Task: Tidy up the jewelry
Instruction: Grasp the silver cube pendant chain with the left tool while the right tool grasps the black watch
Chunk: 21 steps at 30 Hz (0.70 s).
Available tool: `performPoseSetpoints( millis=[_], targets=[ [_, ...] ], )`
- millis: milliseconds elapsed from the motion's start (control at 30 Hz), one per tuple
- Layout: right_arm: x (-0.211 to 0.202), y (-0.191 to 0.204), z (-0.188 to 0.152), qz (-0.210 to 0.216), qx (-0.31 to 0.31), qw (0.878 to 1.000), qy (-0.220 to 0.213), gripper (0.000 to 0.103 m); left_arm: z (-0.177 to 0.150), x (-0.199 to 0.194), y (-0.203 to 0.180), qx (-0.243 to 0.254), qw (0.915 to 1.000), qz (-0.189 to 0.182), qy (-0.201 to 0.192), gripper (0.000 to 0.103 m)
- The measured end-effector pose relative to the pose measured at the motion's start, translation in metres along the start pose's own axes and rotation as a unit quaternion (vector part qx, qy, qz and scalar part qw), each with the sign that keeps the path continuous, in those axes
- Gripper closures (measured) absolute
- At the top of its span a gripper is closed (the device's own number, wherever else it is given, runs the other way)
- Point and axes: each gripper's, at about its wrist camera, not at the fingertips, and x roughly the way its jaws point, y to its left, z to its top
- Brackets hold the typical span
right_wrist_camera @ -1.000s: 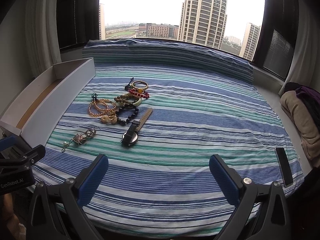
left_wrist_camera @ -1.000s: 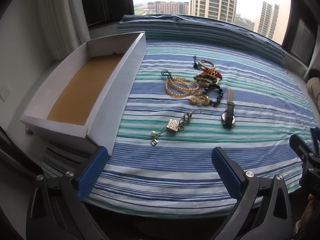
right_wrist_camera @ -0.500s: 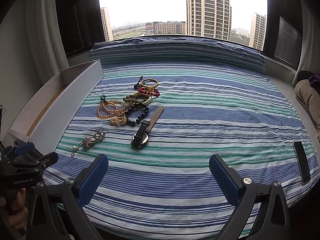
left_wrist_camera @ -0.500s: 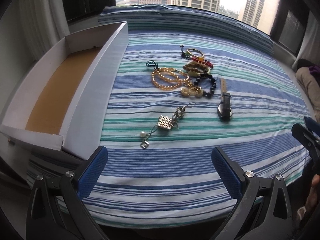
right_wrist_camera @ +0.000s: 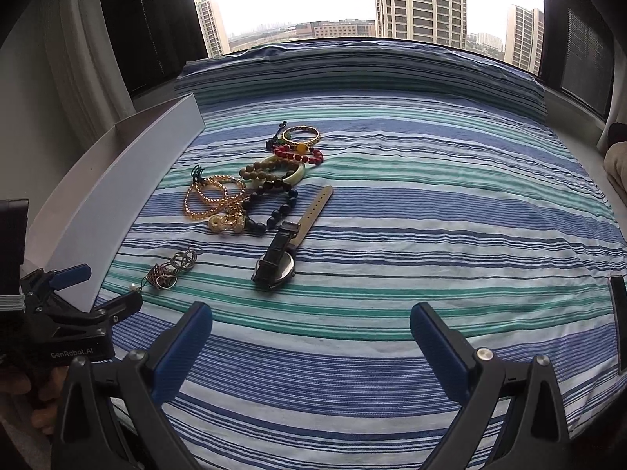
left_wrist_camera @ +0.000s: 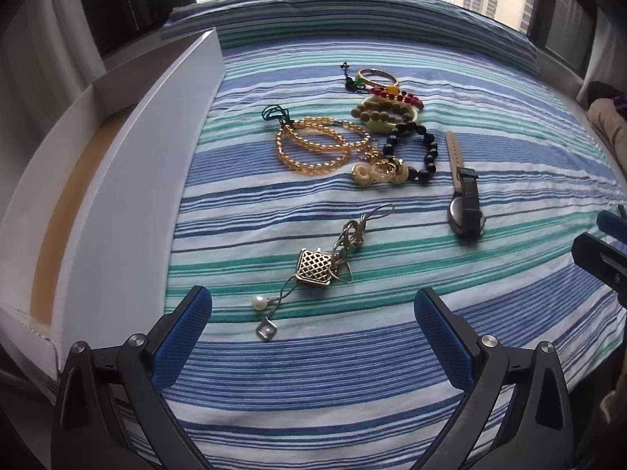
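Jewelry lies on a striped bedspread. A silver necklace with a lattice cube pendant (left_wrist_camera: 314, 266) and pearl lies nearest my left gripper (left_wrist_camera: 312, 309), which is open and empty just short of it. The necklace also shows in the right wrist view (right_wrist_camera: 162, 274). A black watch (left_wrist_camera: 465, 205) (right_wrist_camera: 276, 264) lies right of it. Behind are amber bead strands (left_wrist_camera: 313, 149), a dark bead bracelet (left_wrist_camera: 415, 149), wooden beads (left_wrist_camera: 382, 111), red beads and a gold bangle (left_wrist_camera: 378, 77). My right gripper (right_wrist_camera: 311, 327) is open and empty, in front of the watch.
A white open box with a brown floor (left_wrist_camera: 113, 180) stands along the left of the bedspread (left_wrist_camera: 352, 372). A dark phone (right_wrist_camera: 619, 309) lies at the bed's right edge. A window with tower blocks is behind.
Both grippers have moved forward and lower toward the jewelry. The necklace and watch now look larger and closer. Nothing has been picked up.
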Motion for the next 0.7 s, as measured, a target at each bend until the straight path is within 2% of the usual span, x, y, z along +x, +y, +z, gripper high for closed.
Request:
performPoseSetpoints(
  millis=[167,300,467,700],
  targets=[
    [0.045,0.003,0.015,0.015,-0.007,0.999,0.046,0.0,0.005,0.022,0.005,-0.004,0.9999,-0.014,0.008,0.001],
    [0.076,0.006,0.018,0.027,-0.008,0.997,0.077,0.0,0.005,0.035,0.004,0.022,0.9995,-0.02,0.013,0.001],
    [0.108,0.013,0.023,0.019,-0.005,0.995,0.097,0.001,0.006,0.049,-0.001,0.038,0.9989,0.0,0.027,0.007],
    [0.113,0.021,0.029,0.006,-0.015,0.995,0.097,0.001,0.008,0.049,0.004,0.017,0.9995,0.013,0.022,0.007]
  ],
)
